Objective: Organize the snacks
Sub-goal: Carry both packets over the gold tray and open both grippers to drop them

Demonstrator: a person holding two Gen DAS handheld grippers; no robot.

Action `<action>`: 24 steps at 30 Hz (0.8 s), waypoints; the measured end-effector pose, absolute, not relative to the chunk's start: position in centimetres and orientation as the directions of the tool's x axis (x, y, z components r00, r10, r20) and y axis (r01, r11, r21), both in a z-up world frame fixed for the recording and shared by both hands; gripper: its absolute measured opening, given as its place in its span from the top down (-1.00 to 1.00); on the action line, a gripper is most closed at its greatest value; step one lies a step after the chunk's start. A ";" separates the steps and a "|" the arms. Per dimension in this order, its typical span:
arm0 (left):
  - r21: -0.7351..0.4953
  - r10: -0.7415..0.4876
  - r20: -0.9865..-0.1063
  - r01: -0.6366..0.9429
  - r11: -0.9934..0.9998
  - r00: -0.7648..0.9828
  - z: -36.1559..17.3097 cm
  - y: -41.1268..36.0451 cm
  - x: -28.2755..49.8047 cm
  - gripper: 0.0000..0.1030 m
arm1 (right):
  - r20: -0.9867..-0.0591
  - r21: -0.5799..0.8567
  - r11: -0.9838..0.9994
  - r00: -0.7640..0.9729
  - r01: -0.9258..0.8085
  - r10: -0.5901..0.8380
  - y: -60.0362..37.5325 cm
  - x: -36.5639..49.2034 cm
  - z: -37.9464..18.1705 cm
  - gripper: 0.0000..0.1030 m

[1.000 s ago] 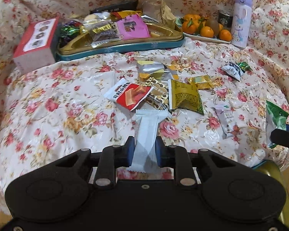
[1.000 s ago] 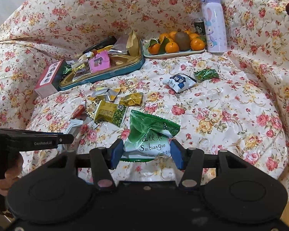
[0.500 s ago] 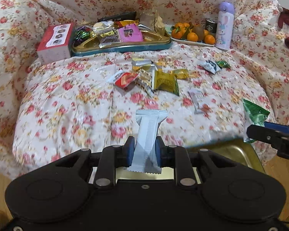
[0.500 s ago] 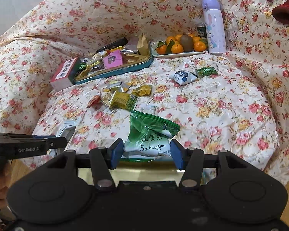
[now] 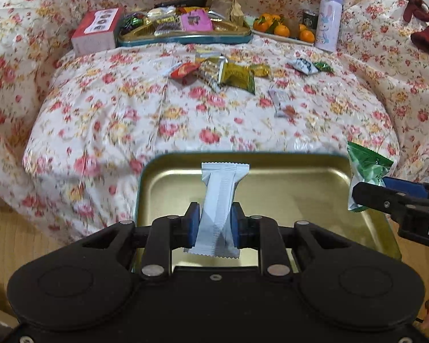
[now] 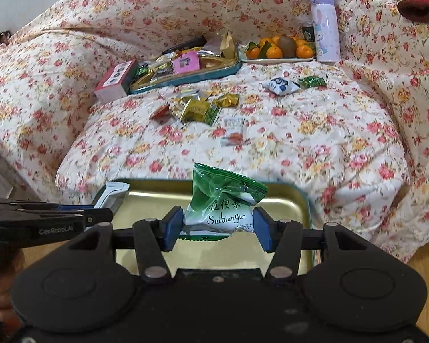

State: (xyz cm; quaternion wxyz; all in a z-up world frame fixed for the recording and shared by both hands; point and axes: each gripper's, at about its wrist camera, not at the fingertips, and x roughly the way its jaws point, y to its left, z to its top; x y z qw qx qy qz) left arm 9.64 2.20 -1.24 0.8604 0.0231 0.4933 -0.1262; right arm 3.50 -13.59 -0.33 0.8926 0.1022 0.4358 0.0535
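A sofa [image 6: 314,148] under a flowered cover carries the loose snacks: a heap of gold and red packets [image 5: 223,71] mid-seat and a filled tin [image 5: 183,35] at the back beside a plate of oranges [image 6: 280,50]. Below the seat edge lies an empty gold tray [image 5: 286,188]. Over it hangs the left tool [image 5: 213,225], clamped on a pale grey wafer bar [image 5: 220,200], and the right tool [image 6: 218,227], clamped on a green pouch [image 6: 223,200]. Both snacks are in the air above the tray, not in it. The pouch is puffy and slick, so it could squirt sideways on release. The two tools are close, so they could knock together or nudge the tray.
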 end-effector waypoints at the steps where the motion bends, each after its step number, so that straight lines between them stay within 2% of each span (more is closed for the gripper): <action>1: -0.080 -0.188 -0.856 0.237 0.968 0.481 -1.4 2.1 9.4 0.42 | -0.769 0.229 0.973 0.611 -0.009 0.187 -13.5 3.2 -0.4 -0.08; 13: -0.050 -0.131 -0.857 0.173 0.984 0.499 -2.2 2.5 6.9 0.37 | -0.799 0.231 0.973 0.570 0.001 0.190 -13.7 1.5 -1.4 -0.09; 15: -0.043 -0.123 -0.858 0.169 0.985 0.498 -2.3 2.5 6.7 0.30 | -0.803 0.228 0.974 0.566 0.002 0.187 -13.7 1.4 -1.4 -0.10; 24: -0.044 -0.109 -0.875 0.148 0.988 0.472 -2.9 2.6 6.9 0.30 | -0.802 0.228 0.974 0.569 0.010 0.182 -13.7 1.5 -1.4 -0.09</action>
